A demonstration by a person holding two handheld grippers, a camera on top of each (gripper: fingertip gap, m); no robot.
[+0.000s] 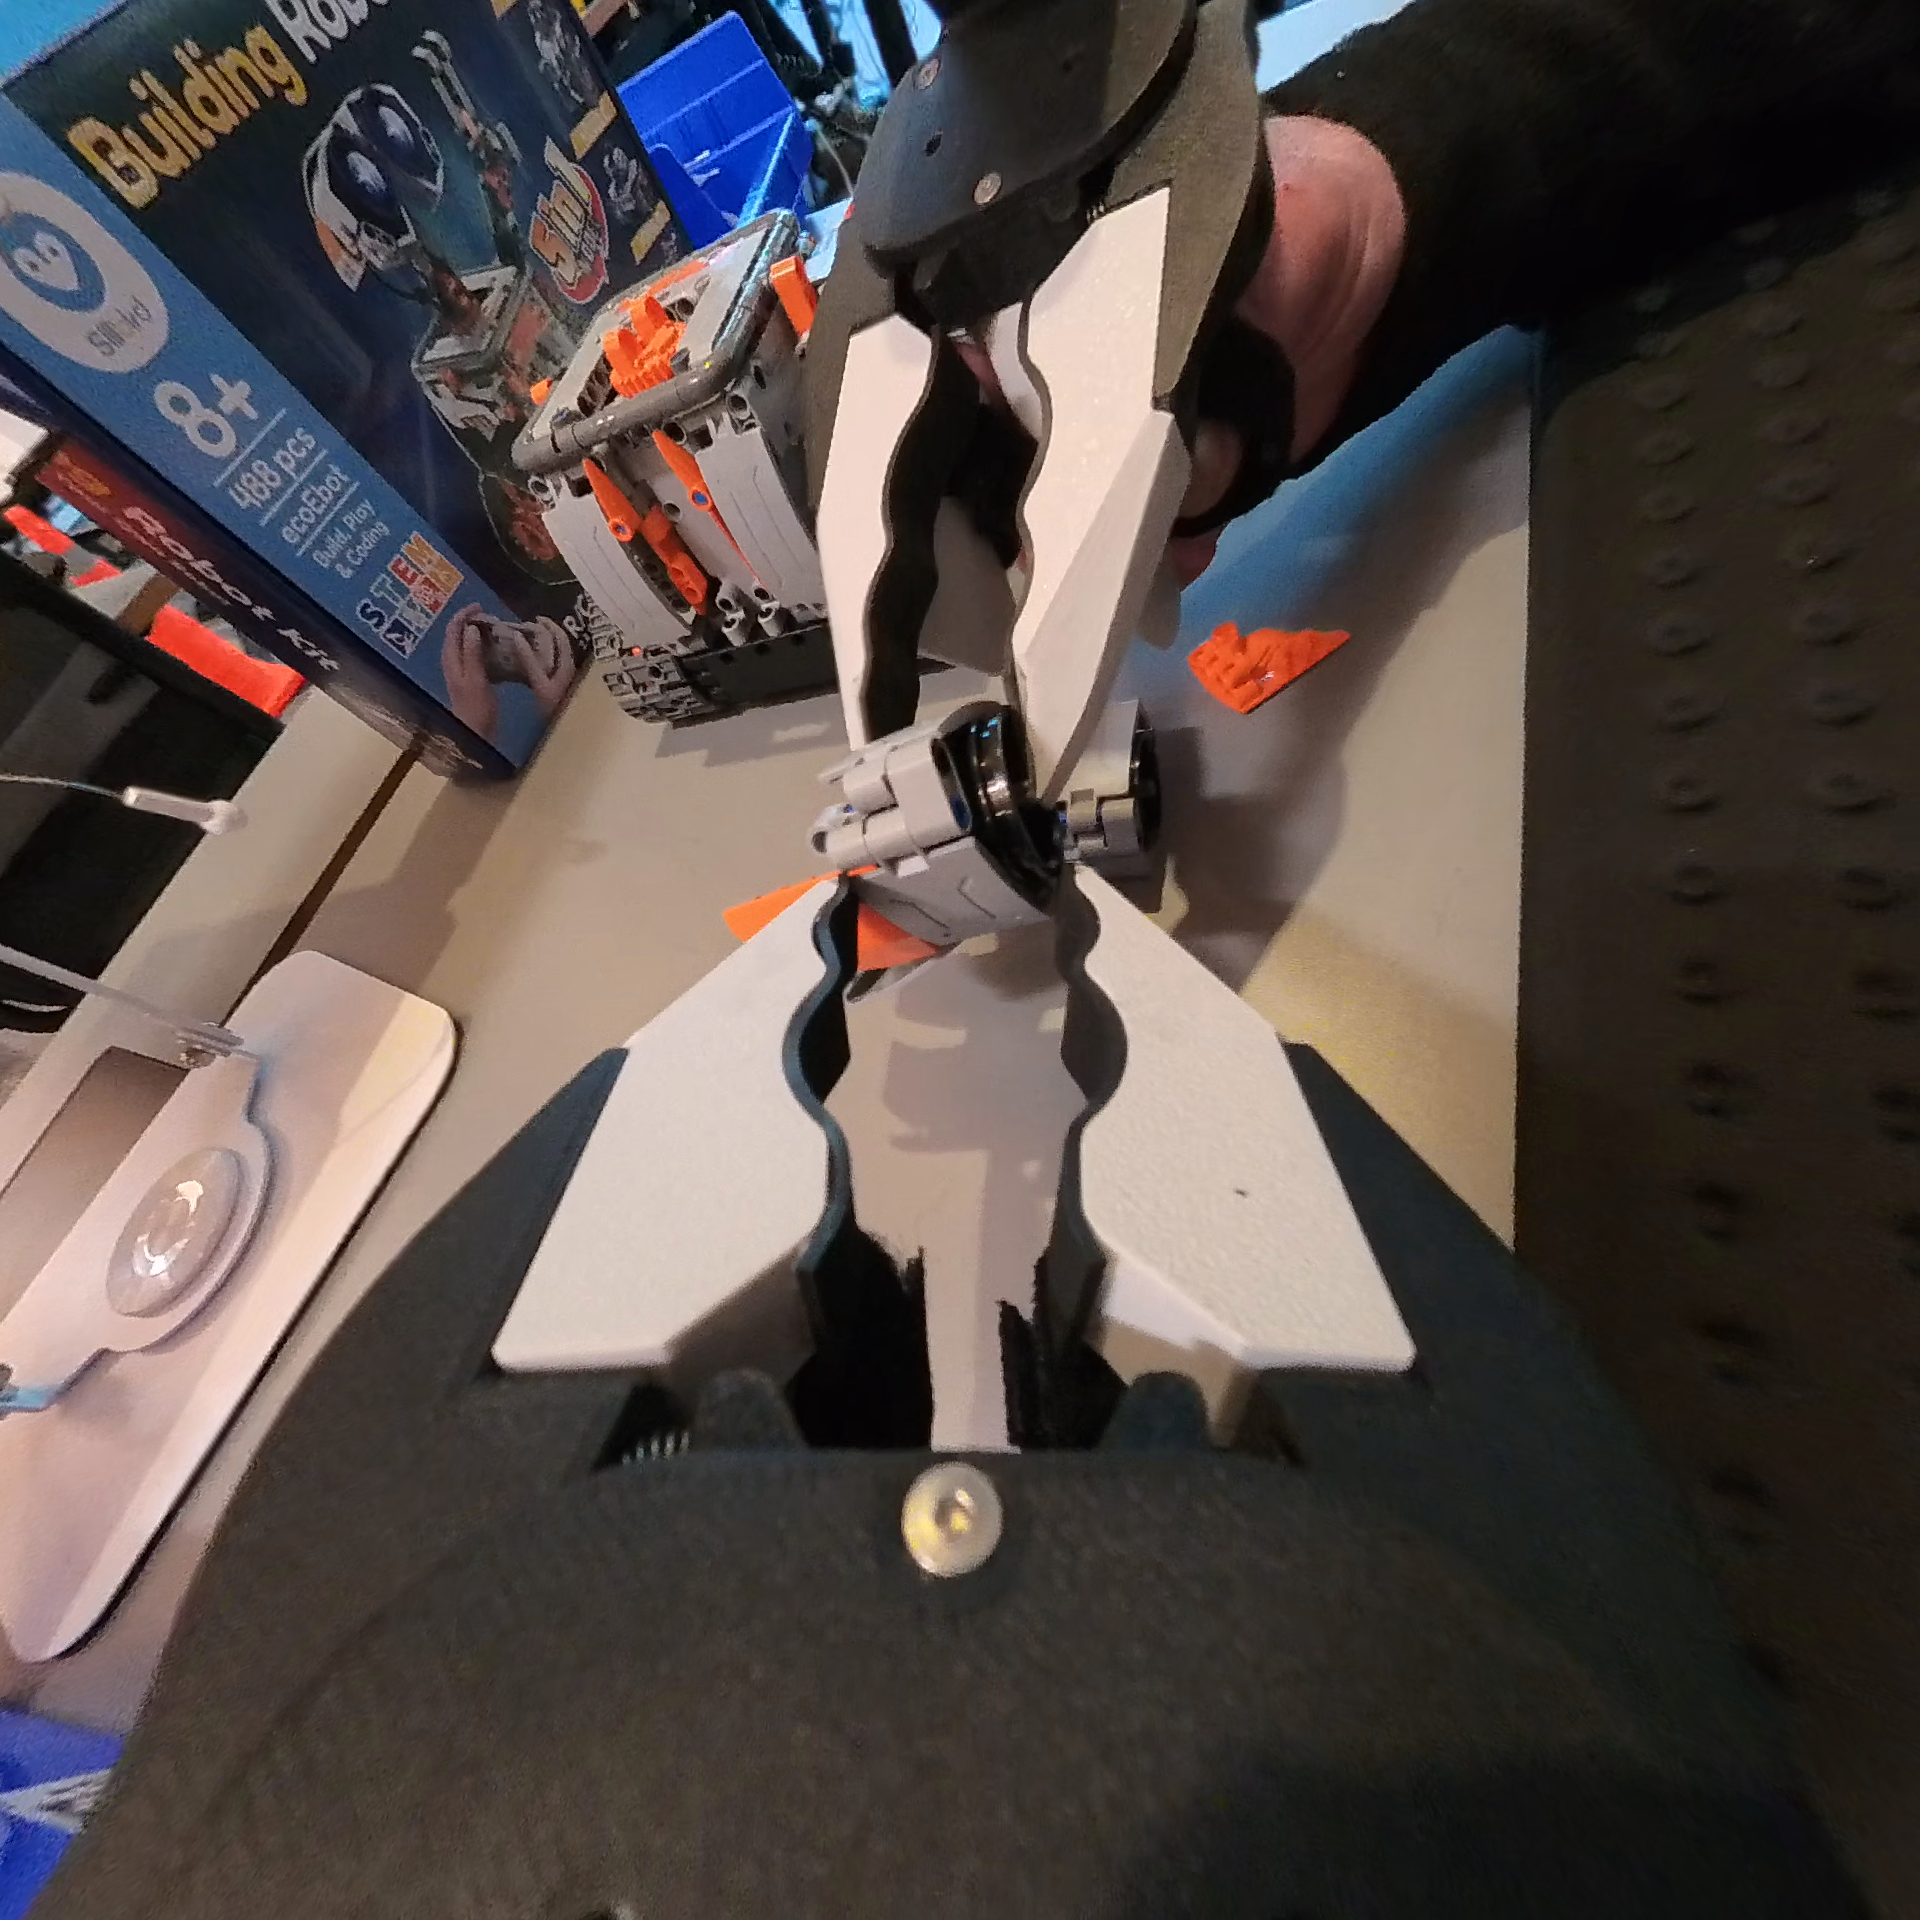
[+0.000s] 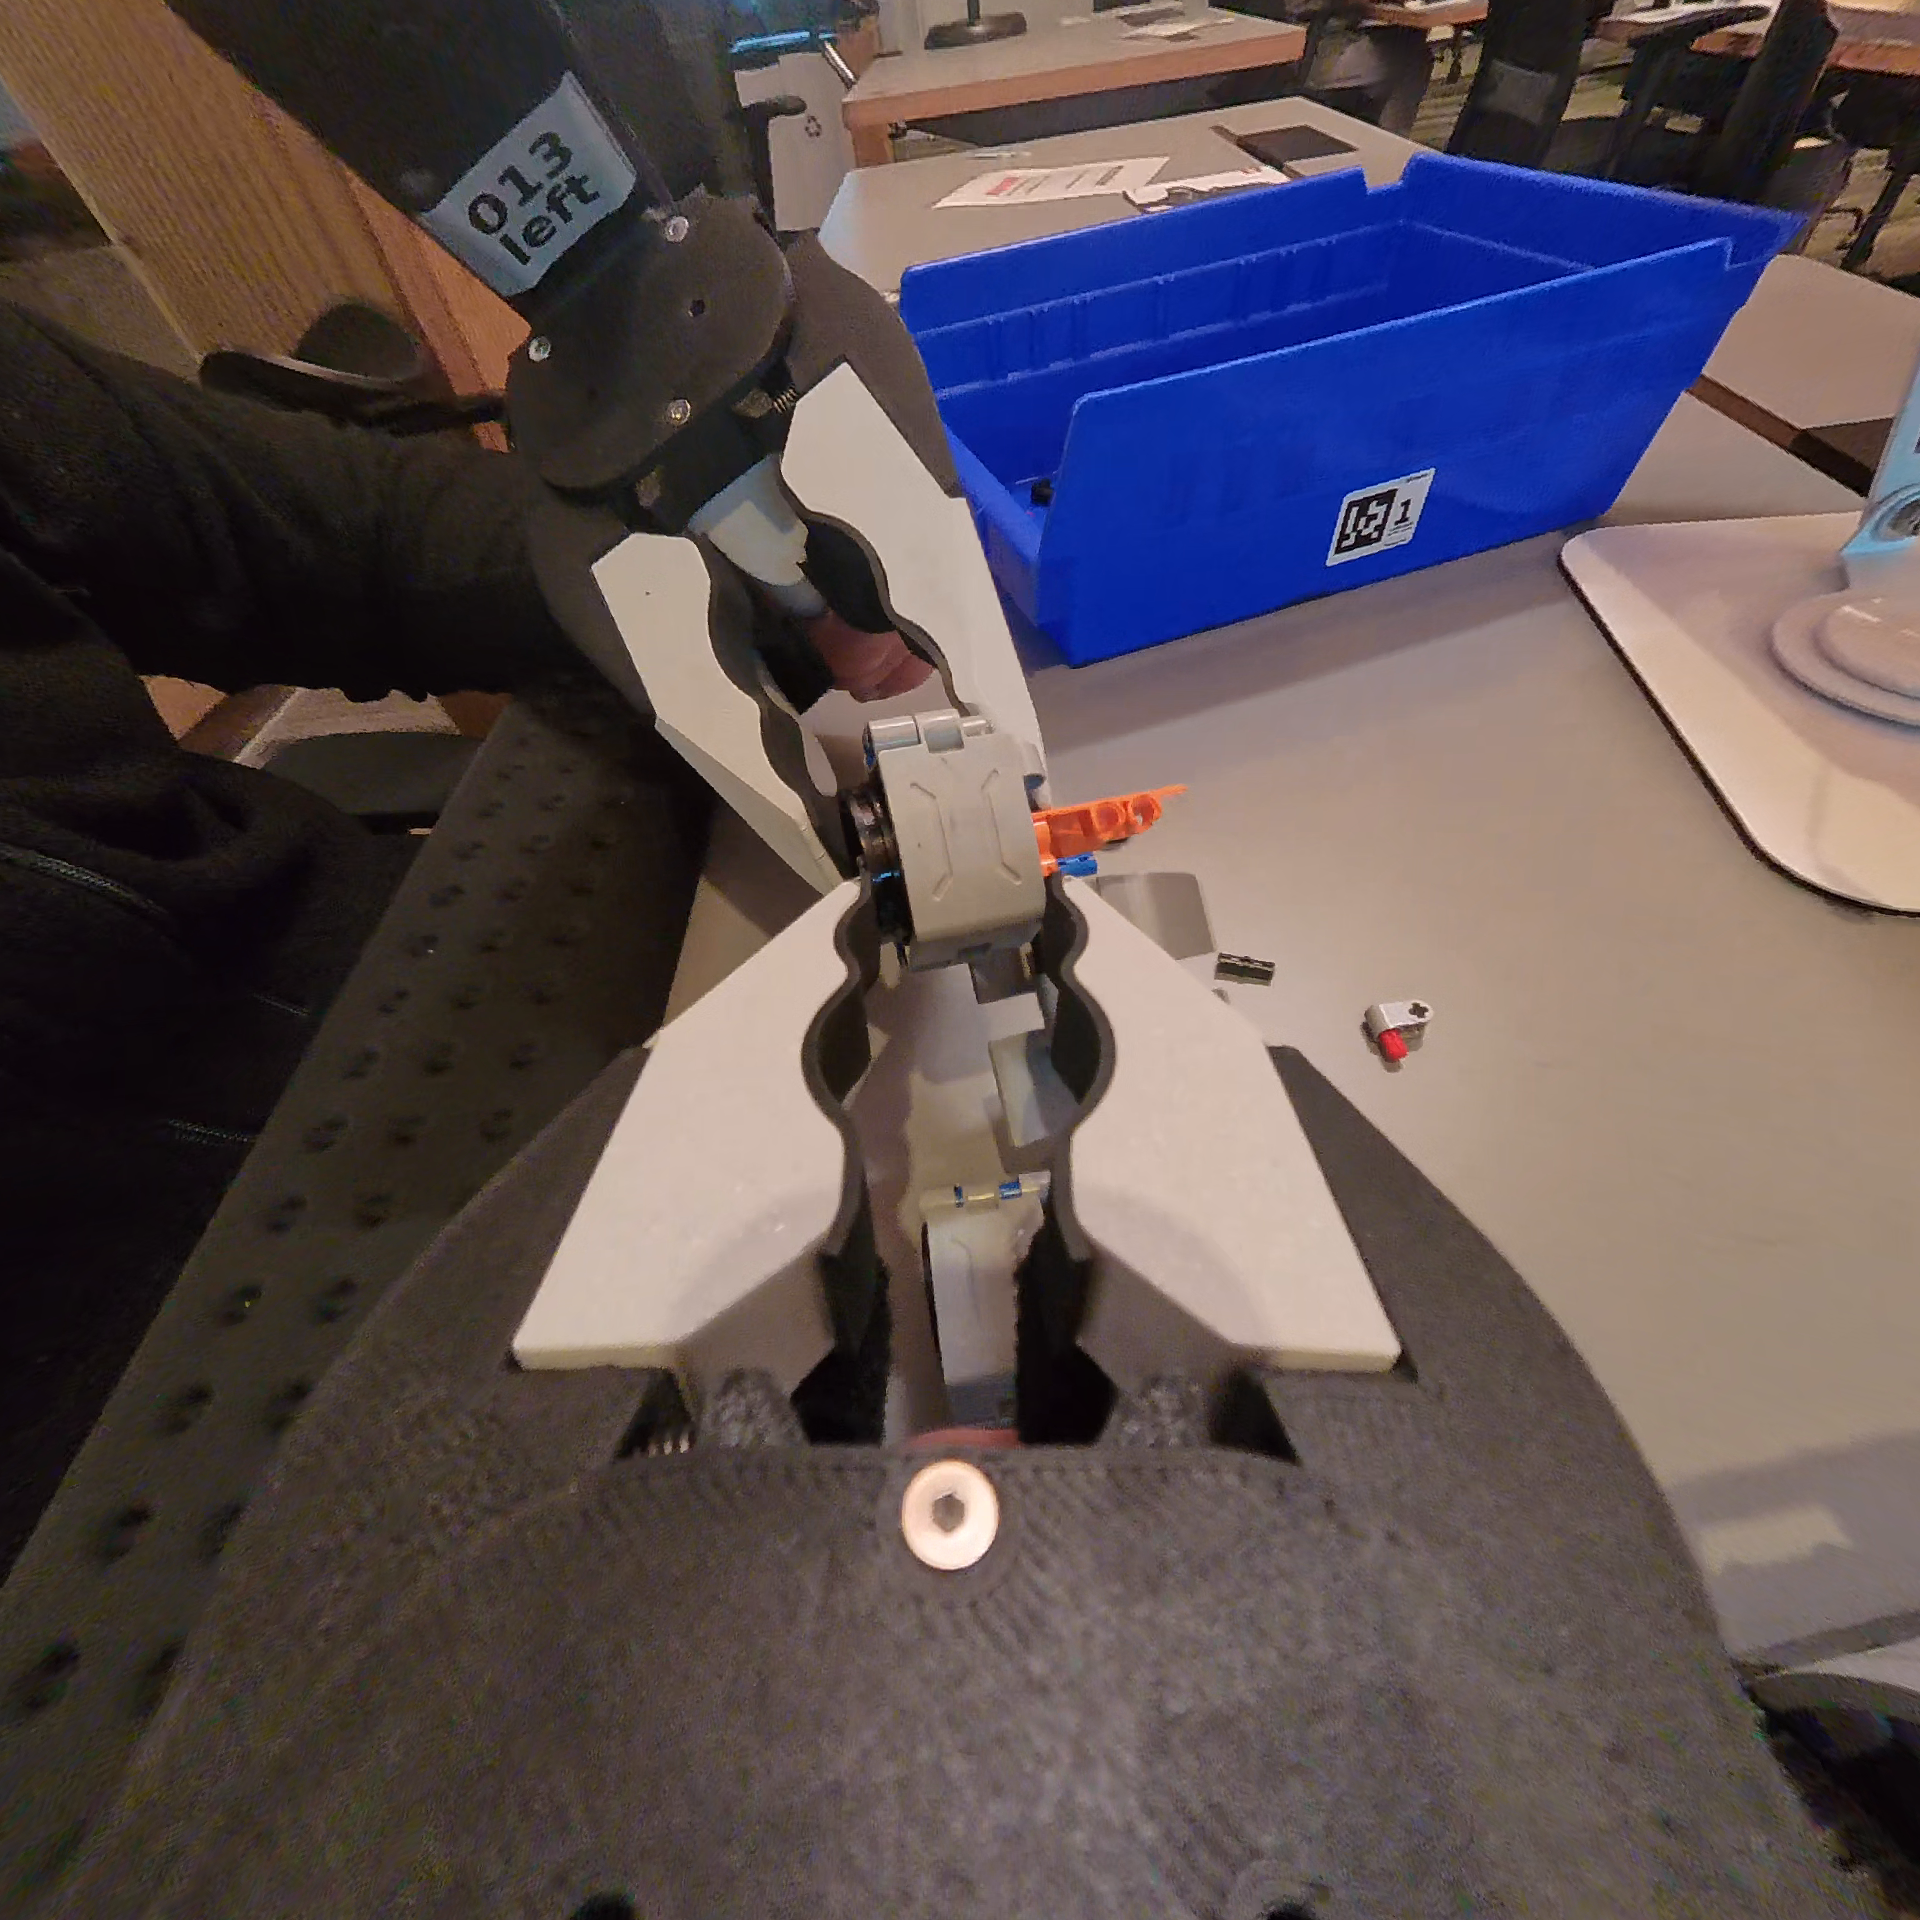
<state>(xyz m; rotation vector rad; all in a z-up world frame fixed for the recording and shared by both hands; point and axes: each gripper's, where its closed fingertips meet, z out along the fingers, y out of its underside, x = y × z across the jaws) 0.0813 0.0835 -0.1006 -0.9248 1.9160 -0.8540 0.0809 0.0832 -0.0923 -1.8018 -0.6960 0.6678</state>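
Left gripper (image 1: 951, 904) and right gripper (image 2: 961, 914): both pinching one grey brick-built assembly (image 2: 961, 847) with black wheel and orange piece, tips meeting above the grey table (image 2: 1455, 935). Nearby: blue bin (image 2: 1299, 416), small grey connector (image 2: 1397, 1023), orange wedge plate (image 1: 1262, 660), tracked brick robot (image 1: 686, 488), kit box (image 1: 312, 343)

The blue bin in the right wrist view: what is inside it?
The blue bin shows bare ribbed walls; one small dark thing sits low at its front corner. Its floor is hidden by the front wall.
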